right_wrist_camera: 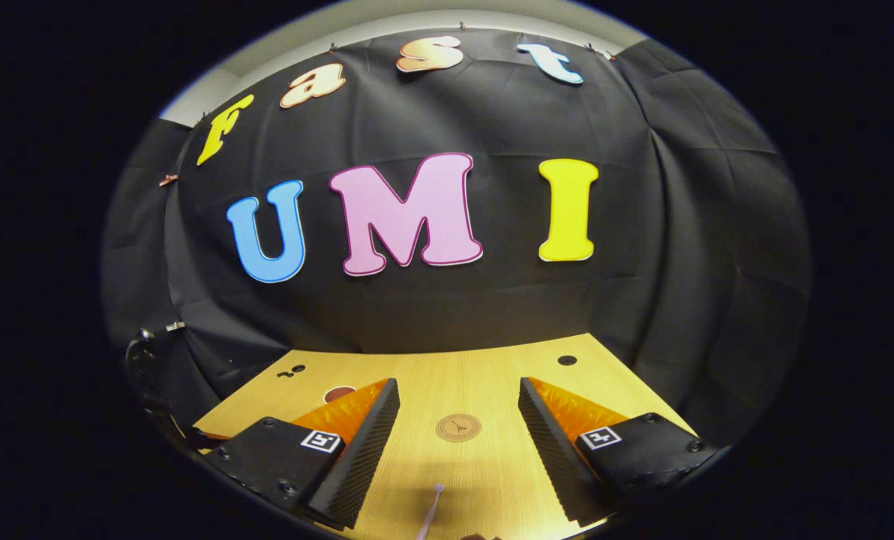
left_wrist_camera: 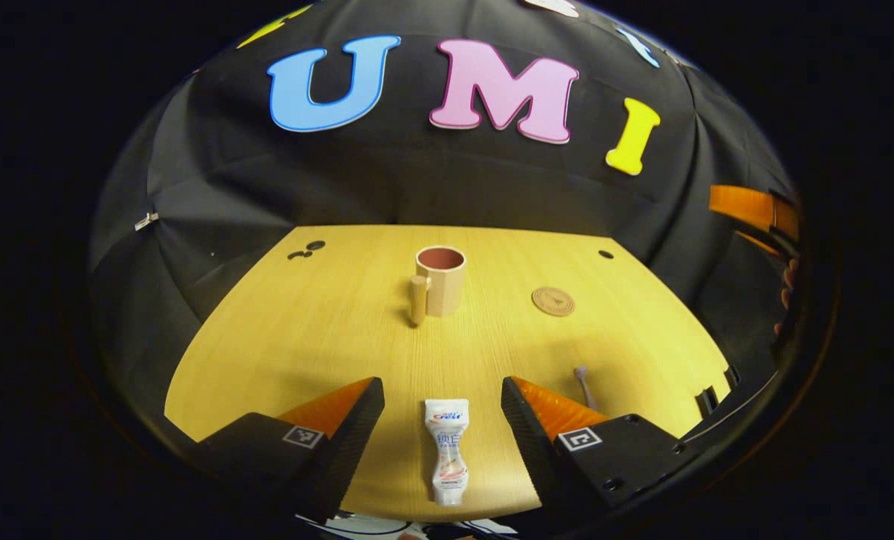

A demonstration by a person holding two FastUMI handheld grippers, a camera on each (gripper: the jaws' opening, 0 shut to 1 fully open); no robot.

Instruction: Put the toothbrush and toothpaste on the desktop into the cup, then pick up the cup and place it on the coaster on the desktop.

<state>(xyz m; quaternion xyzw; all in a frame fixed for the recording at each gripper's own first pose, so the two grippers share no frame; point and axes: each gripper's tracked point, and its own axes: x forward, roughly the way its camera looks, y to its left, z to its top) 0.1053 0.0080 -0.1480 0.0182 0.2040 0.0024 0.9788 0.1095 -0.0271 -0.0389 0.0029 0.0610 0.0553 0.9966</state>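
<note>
A white toothpaste tube (left_wrist_camera: 448,451) lies flat on the wooden desk (left_wrist_camera: 304,337), between the spread fingers of my left gripper (left_wrist_camera: 442,397), which is open and not touching it. Farther back stands a pink cup (left_wrist_camera: 440,280) with a handle on its left side. A round brown coaster (left_wrist_camera: 553,301) lies to its right. A slim pinkish toothbrush (left_wrist_camera: 585,385) lies beside the left gripper's right finger. In the right gripper view, my right gripper (right_wrist_camera: 458,401) is open above the desk. The coaster (right_wrist_camera: 458,427) shows between its fingers and the toothbrush tip (right_wrist_camera: 433,507) below them. The cup's rim (right_wrist_camera: 337,392) peeks past its left finger.
Small dark holes (left_wrist_camera: 306,250) mark the desk's far left corner and another hole (left_wrist_camera: 606,254) the far right. An orange part of the other gripper (left_wrist_camera: 754,210), with a hand, shows at the right edge of the left gripper view. Black cloth walls close the booth behind the desk.
</note>
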